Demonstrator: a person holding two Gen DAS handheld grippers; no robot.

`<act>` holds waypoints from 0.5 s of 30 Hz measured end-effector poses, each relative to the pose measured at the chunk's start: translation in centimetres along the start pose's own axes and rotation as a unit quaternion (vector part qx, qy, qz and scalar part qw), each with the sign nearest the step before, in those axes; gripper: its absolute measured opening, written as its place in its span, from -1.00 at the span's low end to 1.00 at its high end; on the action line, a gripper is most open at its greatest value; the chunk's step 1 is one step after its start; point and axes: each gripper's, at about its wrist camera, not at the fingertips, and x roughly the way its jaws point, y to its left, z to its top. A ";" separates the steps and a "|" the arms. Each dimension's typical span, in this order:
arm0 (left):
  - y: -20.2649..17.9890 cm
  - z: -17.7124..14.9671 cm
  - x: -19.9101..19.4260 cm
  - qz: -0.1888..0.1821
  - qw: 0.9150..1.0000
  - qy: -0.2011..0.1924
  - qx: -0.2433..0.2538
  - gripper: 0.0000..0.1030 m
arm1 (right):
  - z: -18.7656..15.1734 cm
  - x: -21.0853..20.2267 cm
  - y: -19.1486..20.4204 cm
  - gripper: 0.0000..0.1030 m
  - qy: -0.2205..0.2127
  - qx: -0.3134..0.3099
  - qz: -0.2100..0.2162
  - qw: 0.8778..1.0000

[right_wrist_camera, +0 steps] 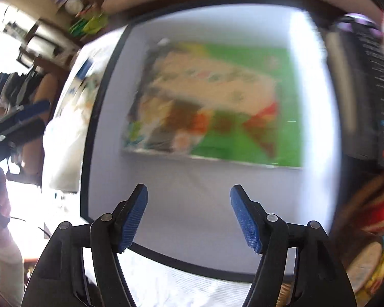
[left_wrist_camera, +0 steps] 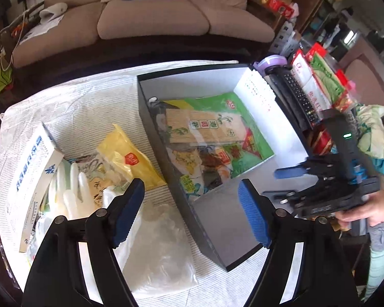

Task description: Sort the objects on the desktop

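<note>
Sorting looks partway done: tabletop (left_wrist_camera: 71, 97) under a white striped cloth, big dark box (left_wrist_camera: 219, 227) open on it with a green snack packet (left_wrist_camera: 217, 130) already lying flat inside. Left of the box, unsorted pile: blue-and-white carton (left_wrist_camera: 32, 168), clear plastic bag (left_wrist_camera: 161, 245), yellow packet (left_wrist_camera: 129, 157), white gloves (left_wrist_camera: 74, 192).

Left gripper (left_wrist_camera: 190, 207): fingers apart, nothing between them, hanging over the gap between pile and box wall. Right gripper (right_wrist_camera: 189, 215): fingers apart, empty, hovering over the bare white box floor; that view is motion-blurred.

Key relation: the leftovers all lie left of the box, so the left hand is nearer. Clear bag sits just under and ahead of its left finger; yellow packet a bit further forward, long axis slanting toward the box corner. My guess: left gripper takes one of those next.
</note>
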 end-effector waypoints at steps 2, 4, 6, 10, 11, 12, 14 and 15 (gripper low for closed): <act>0.6 -0.5 -0.3 0.000 1.000 0.000 -0.002 0.43 | 0.9 2.5 1.7 0.34 0.032 -0.031 -0.041 0.998; 1.2 -0.8 0.0 -0.008 1.000 0.007 -0.010 0.43 | 2.2 4.1 2.5 0.34 0.037 -0.033 -0.062 0.997; 1.7 -0.9 0.3 -0.012 1.000 0.012 -0.014 0.43 | 3.8 4.4 2.4 0.34 0.015 -0.008 -0.066 0.998; 2.3 -1.1 0.6 -0.013 1.000 0.007 -0.015 0.43 | 6.7 6.5 1.4 0.34 0.027 0.022 -0.102 0.994; 2.5 -1.2 0.7 -0.016 1.000 0.007 -0.016 0.43 | 7.2 7.5 1.2 0.34 0.043 0.022 -0.120 0.992; 2.7 -1.2 0.8 -0.017 1.000 0.008 -0.017 0.43 | 7.6 8.6 0.9 0.34 0.058 0.018 -0.144 0.988; 3.0 -1.3 1.2 -0.019 1.000 0.010 -0.017 0.43 | 8.3 10.3 0.1 0.34 0.081 0.016 -0.178 0.980; 3.0 -1.4 1.4 -0.020 1.000 0.011 -0.017 0.43 | 8.6 10.5 -0.4 0.55 0.078 0.022 -0.182 0.980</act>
